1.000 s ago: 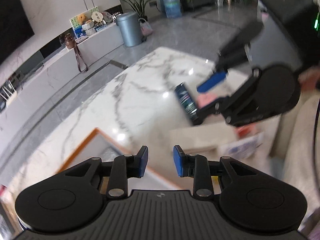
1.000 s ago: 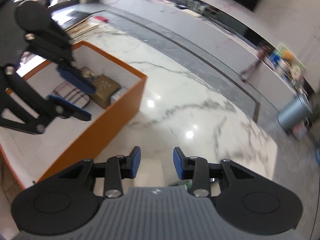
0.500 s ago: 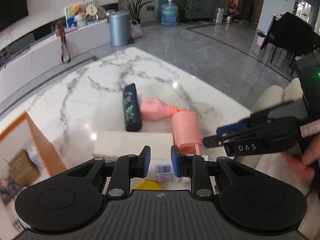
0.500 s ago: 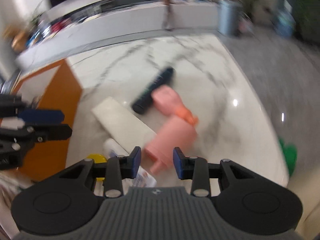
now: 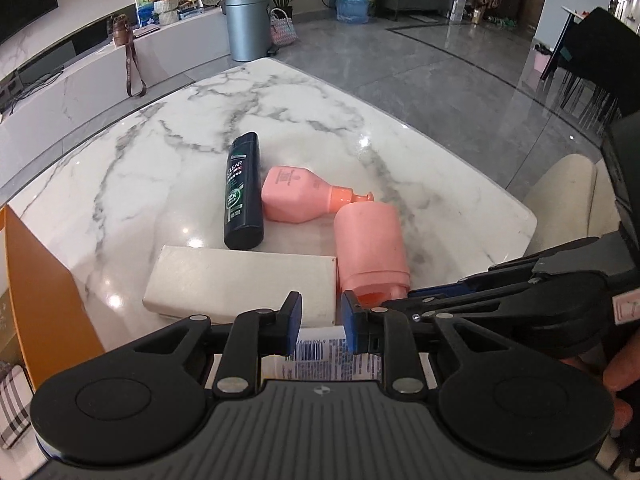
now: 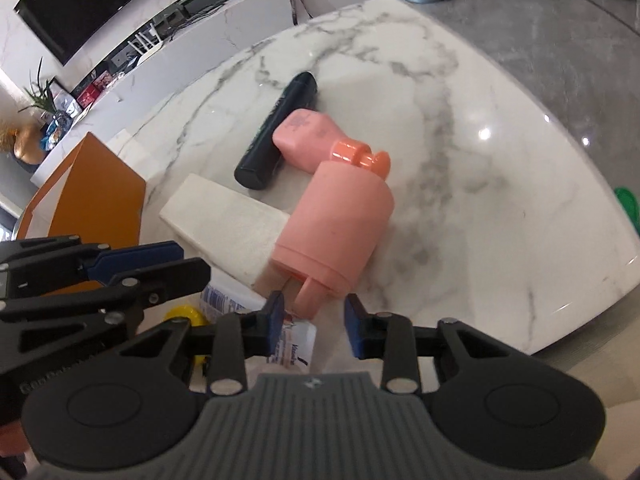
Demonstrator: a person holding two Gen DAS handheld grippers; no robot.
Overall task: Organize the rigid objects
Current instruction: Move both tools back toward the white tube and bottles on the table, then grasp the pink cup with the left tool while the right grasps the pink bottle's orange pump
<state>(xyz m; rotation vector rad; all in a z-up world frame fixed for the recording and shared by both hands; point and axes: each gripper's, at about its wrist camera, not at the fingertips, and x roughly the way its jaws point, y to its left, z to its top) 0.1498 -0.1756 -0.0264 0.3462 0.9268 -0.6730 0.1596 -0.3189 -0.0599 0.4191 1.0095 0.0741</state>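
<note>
On the marble table [image 5: 160,168] a black bottle [image 5: 243,196], a pink pump bottle [image 5: 304,196], a pink cylinder [image 6: 336,220] and a white box [image 5: 240,284] are piled together, beside the orange bin [image 5: 40,280]. The left gripper [image 5: 319,322] is held at its narrowest, pinching nothing, above a white tube [image 5: 332,354]. The right gripper [image 6: 313,318] is closing, the cylinder's spout between its jaws but untouched. Being round, the cylinder could be rolled away or knocked into the pump bottle by an off-centre pinch

The black bottle [image 5: 243,194] lying at twelve o'clock carries "CLEAR" in white letters and a "2X" mark lower down. Print on the white tube [image 5: 320,354] is too small to read.
</note>
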